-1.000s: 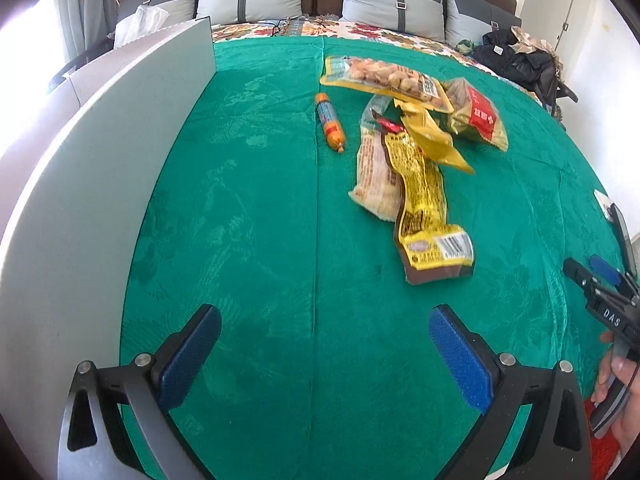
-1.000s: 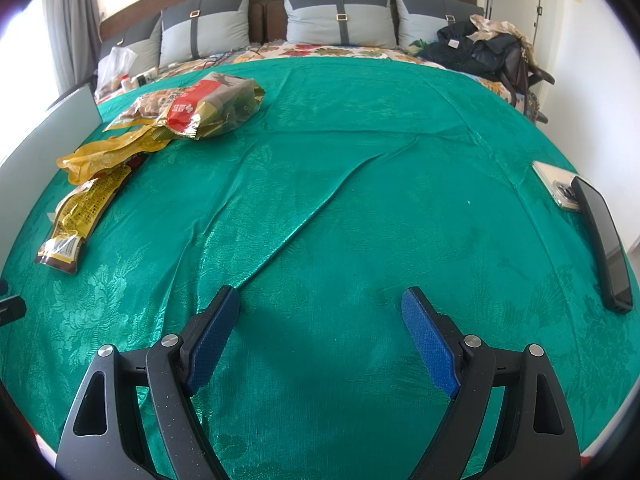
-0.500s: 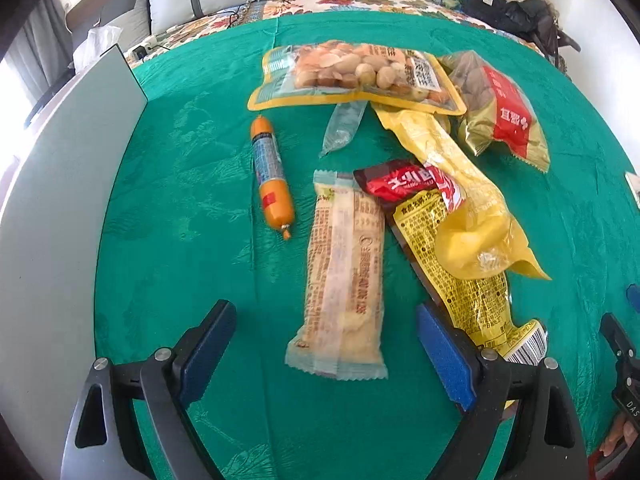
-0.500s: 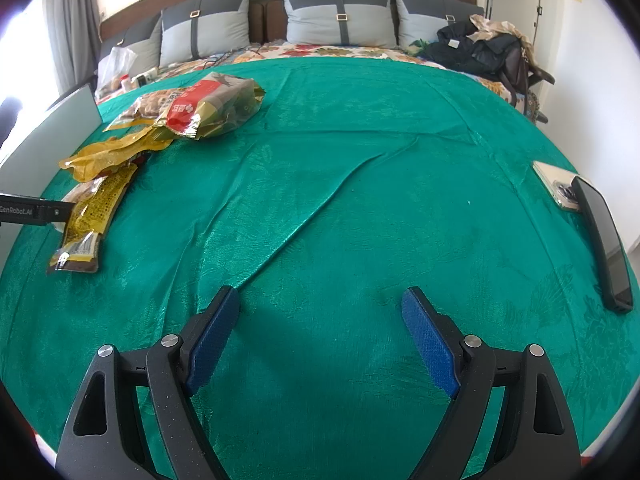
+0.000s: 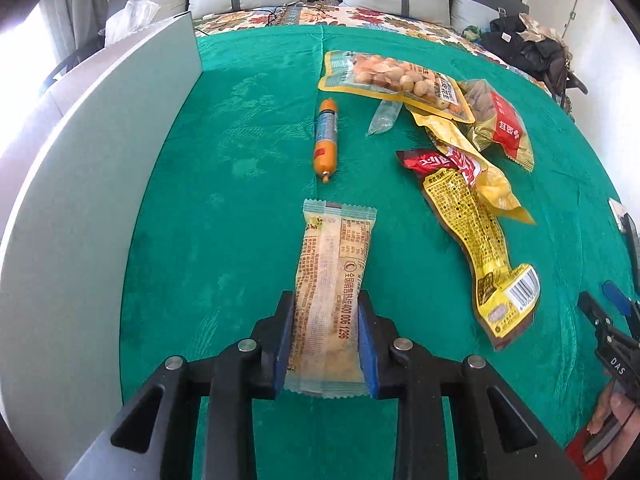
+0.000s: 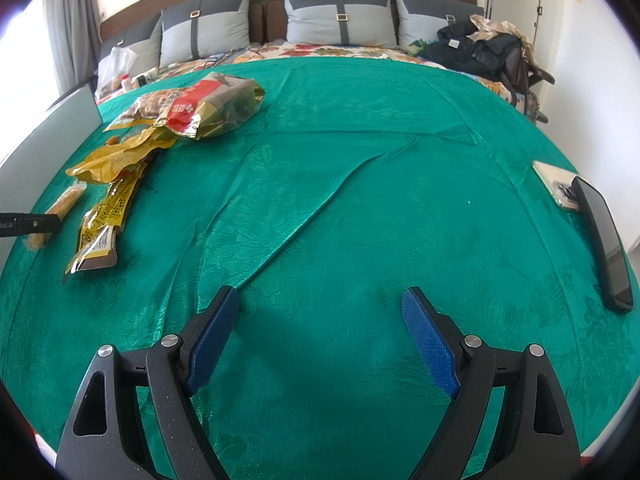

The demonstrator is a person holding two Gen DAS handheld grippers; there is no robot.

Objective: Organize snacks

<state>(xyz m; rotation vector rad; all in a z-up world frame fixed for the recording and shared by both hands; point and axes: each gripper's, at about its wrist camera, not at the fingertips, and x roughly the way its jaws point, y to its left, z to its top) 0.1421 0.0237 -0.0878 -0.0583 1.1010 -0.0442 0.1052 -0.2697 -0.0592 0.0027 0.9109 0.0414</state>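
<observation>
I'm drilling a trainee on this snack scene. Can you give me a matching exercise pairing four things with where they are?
1. pale bar packet
2. orange sausage stick
3. dark phone
4. red-labelled bag

A. alone on the cloth, beyond the bar packet
B. between the closing jaws of the left gripper
C. far right of the snack pile
D. cloth's right edge

Pairs: 1-B, 2-A, 3-D, 4-C

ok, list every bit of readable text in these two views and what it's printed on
"400 006 1296": beige snack bar wrapper, between the closing left gripper pads.
"DAS": black body of the right gripper, at the left view's right edge.
Red peanut bag: large white characters, not clearly legible.
Yellow pouch: dense print and barcode, too small.
Sausage stick, nut pack: labels blurred.
Right wrist view: nothing legible.
</observation>
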